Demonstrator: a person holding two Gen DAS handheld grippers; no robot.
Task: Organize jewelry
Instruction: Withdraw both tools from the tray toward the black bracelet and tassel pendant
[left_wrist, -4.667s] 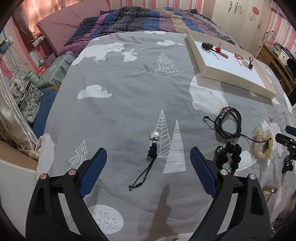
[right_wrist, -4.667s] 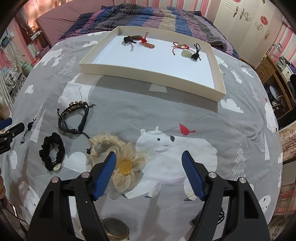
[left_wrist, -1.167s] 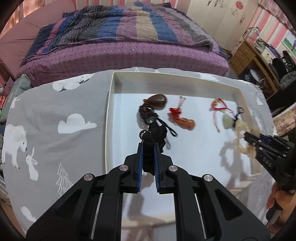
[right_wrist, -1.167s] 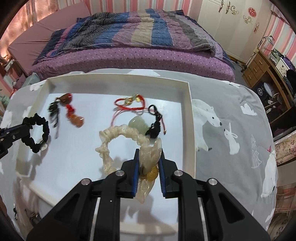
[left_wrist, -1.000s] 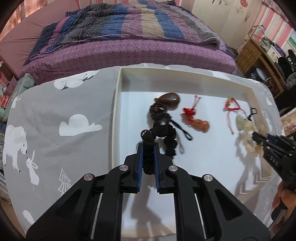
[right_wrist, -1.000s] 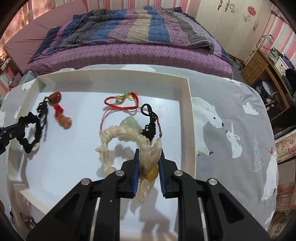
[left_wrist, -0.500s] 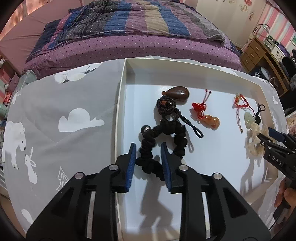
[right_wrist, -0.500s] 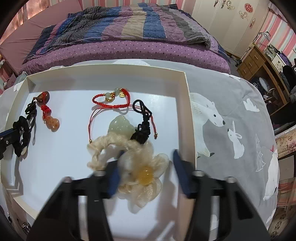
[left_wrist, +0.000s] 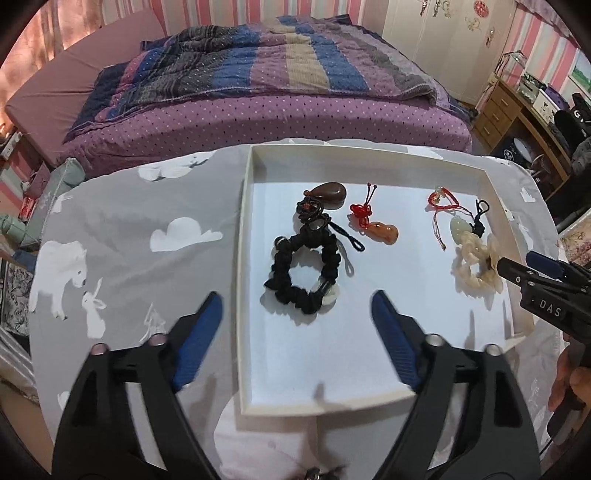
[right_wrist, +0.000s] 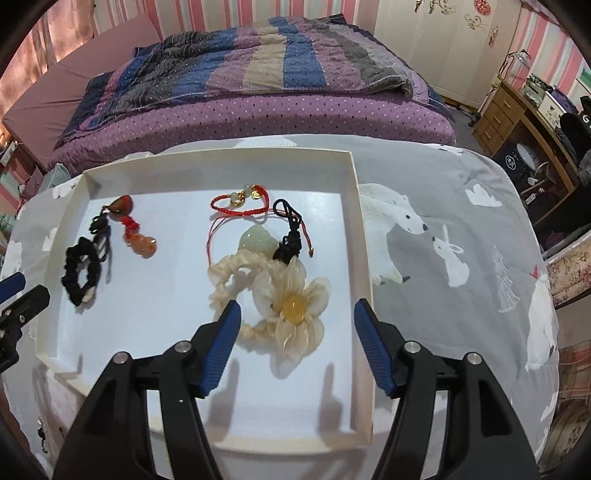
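A white tray (left_wrist: 245, 280) (right_wrist: 364, 280) lies on the grey bedspread. In it a black scrunchie (left_wrist: 303, 275) (right_wrist: 82, 271) rests free, just ahead of my left gripper (left_wrist: 297, 314), whose jaws are opening with nothing between them. A cream flower scrunchie (right_wrist: 291, 306) (left_wrist: 474, 266) lies near the tray's right wall, ahead of my right gripper (right_wrist: 295, 317); its jaws are opening too and its pads are off the flower. A brown pendant (left_wrist: 328, 194), an orange gourd charm (left_wrist: 380, 229), a red bracelet (right_wrist: 240, 206) and a jade pendant (right_wrist: 256, 238) also lie in the tray.
The grey bedspread (left_wrist: 129, 258) with bears and clouds surrounds the tray. A purple striped quilt (left_wrist: 258, 81) covers the bed behind. Wooden drawers (right_wrist: 506, 110) stand at the far right. A hand (left_wrist: 569, 376) holds the right gripper's handle.
Both grippers were shut on their scrunchies over the tray; both have opened wide, left the scrunchies lying in the tray, and lifted back a little.
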